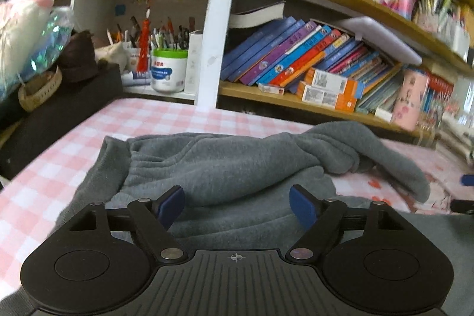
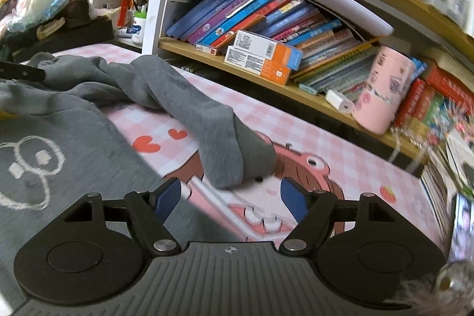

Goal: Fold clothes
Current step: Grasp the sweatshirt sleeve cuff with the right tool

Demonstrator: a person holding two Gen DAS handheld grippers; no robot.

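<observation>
While both jaws are standing wide and empty, the left gripper (image 1: 235, 205) is hiding part of the grey sweatshirt (image 1: 225, 165); the right gripper (image 2: 231, 197) is facing its sleeve (image 2: 207, 120), blurred, near the table's (image 2: 340, 156) far edge.

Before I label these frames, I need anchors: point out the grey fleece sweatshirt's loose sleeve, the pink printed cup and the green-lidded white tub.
Grey fleece sweatshirt's loose sleeve (image 2: 225, 150): right wrist view, near cuff end.
Pink printed cup (image 2: 382, 91): right wrist view, side wall.
Green-lidded white tub (image 1: 169, 70): left wrist view, front label.
</observation>
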